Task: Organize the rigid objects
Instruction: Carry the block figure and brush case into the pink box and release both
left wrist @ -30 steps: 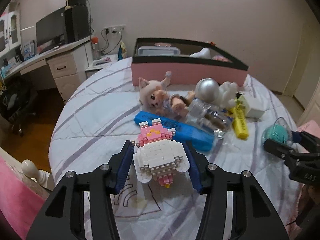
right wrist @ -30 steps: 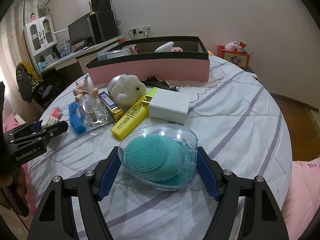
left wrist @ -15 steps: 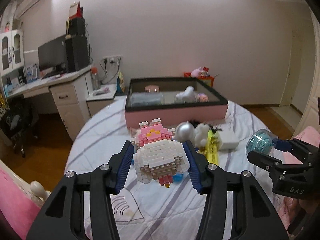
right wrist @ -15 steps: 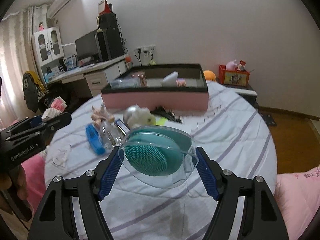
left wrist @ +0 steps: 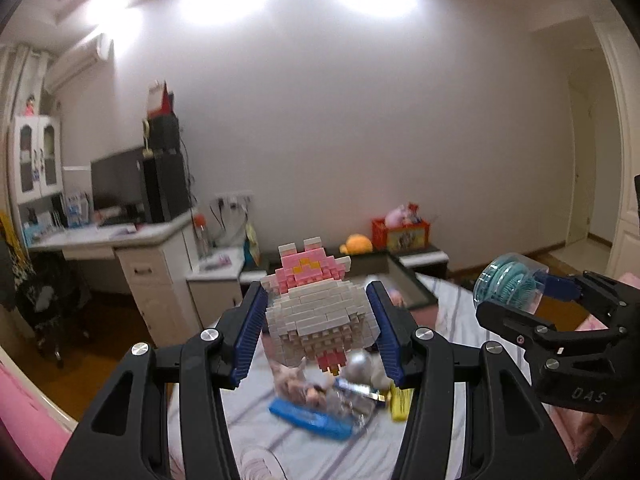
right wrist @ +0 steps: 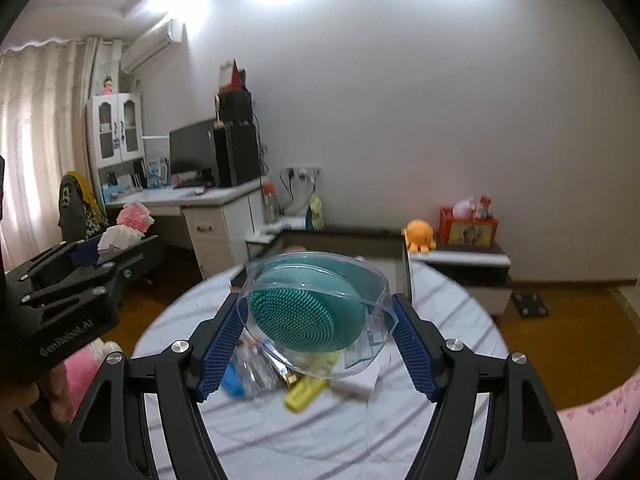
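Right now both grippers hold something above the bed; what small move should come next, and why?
Probably carry both forward toward the pink box. The left gripper grips the brick figure, the right gripper the teal brush case, both clear of the bed.

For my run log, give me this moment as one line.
left hand-held gripper: shut on brick-built toy | right hand-held gripper: shut on cased teal scrubber | both above bed

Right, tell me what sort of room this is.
Most likely a bedroom that doubles as a study: a bed with a striped sheet, a desk carrying a computer monitor, and an orange plush octopus on a low cabinet.
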`<action>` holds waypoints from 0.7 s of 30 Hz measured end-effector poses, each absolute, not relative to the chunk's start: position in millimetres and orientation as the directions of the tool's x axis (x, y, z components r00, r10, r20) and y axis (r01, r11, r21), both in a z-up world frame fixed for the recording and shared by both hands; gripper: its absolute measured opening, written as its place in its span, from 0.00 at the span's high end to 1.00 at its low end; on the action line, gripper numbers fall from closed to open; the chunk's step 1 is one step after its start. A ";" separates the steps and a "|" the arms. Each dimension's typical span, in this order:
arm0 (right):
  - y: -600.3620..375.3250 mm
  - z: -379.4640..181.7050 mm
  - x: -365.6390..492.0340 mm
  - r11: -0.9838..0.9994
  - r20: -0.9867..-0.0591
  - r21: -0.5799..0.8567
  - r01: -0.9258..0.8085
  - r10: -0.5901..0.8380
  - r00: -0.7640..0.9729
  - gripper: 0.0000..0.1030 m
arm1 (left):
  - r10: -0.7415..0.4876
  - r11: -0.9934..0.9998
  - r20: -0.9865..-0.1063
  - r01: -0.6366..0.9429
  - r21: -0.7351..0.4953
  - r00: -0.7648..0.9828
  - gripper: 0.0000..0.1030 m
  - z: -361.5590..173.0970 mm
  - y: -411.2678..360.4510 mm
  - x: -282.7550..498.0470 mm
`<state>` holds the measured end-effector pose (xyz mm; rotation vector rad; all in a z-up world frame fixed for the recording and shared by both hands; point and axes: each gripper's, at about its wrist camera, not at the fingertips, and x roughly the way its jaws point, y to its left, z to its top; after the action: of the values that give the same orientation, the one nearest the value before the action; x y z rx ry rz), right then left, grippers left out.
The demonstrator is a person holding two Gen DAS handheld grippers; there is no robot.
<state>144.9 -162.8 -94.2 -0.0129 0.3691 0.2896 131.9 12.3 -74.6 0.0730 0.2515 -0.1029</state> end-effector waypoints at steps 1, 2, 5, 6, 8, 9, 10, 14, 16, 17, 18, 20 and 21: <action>-161.5 -89.0 143.2 0.958 -0.343 0.036 -0.285 0.280 0.897 0.28 | -0.091 0.992 -0.235 0.107 0.058 0.968 0.49 -70.6 12.6 130.7; -160.1 -84.4 142.4 0.957 -0.333 0.033 -0.288 0.282 0.900 0.28 | -0.087 0.993 -0.215 0.101 0.055 0.973 0.49 -66.5 13.8 128.9; -155.5 -73.8 142.6 0.956 -0.307 0.020 -0.293 0.284 0.908 0.28 | -0.064 0.994 -0.185 0.079 0.073 0.981 0.49 -58.3 13.0 127.6; -154.1 -70.9 143.5 0.955 -0.302 0.018 -0.296 0.287 0.909 0.28 | -0.067 0.994 -0.182 0.081 0.073 0.981 0.49 -57.3 12.4 128.0; -150.6 -68.4 144.8 0.954 -0.297 0.013 -0.299 0.289 0.910 0.28 | -0.069 0.994 -0.177 0.083 0.069 0.982 0.49 -55.6 12.2 129.6; -149.1 -68.1 146.2 0.954 -0.297 0.009 -0.301 0.289 0.910 0.28 | -0.066 0.994 -0.174 0.079 0.071 0.983 0.49 -55.1 12.2 130.7; -148.2 -67.9 147.7 0.953 -0.297 0.007 -0.302 0.291 0.910 0.28 | -0.062 0.994 -0.174 0.075 0.073 0.983 0.49 -54.5 12.1 131.6; -147.2 -68.2 153.7 0.952 -0.296 0.002 -0.305 0.292 0.910 0.28 | -0.050 0.995 -0.170 0.065 0.081 0.984 0.49 -52.5 11.6 138.4; -147.2 -68.4 158.3 0.951 -0.297 0.003 -0.309 0.296 0.908 0.28 | -0.045 0.995 -0.175 0.060 0.086 0.984 0.49 -52.3 11.5 144.4; -147.1 -68.5 161.5 0.951 -0.296 0.003 -0.308 0.295 0.909 0.28 | -0.042 0.995 -0.177 0.058 0.087 0.983 0.49 -52.7 11.8 148.7; -148.1 -69.1 163.5 0.952 -0.298 0.003 -0.307 0.294 0.908 0.28 | -0.041 0.994 -0.180 0.058 0.089 0.983 0.49 -53.5 10.1 149.8; -148.0 -70.2 173.0 0.952 -0.304 0.003 -0.307 0.294 0.906 0.28 | -0.037 0.994 -0.185 0.055 0.096 0.982 0.49 -53.6 9.7 158.3; -147.6 -70.8 178.3 0.952 -0.308 0.001 -0.307 0.293 0.905 0.28 | -0.035 0.993 -0.189 0.055 0.101 0.981 0.49 -54.7 8.8 164.2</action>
<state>178.3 -147.6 -70.8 -0.0473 0.3103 0.3098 164.2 8.8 -54.7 0.1064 0.1884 -0.0452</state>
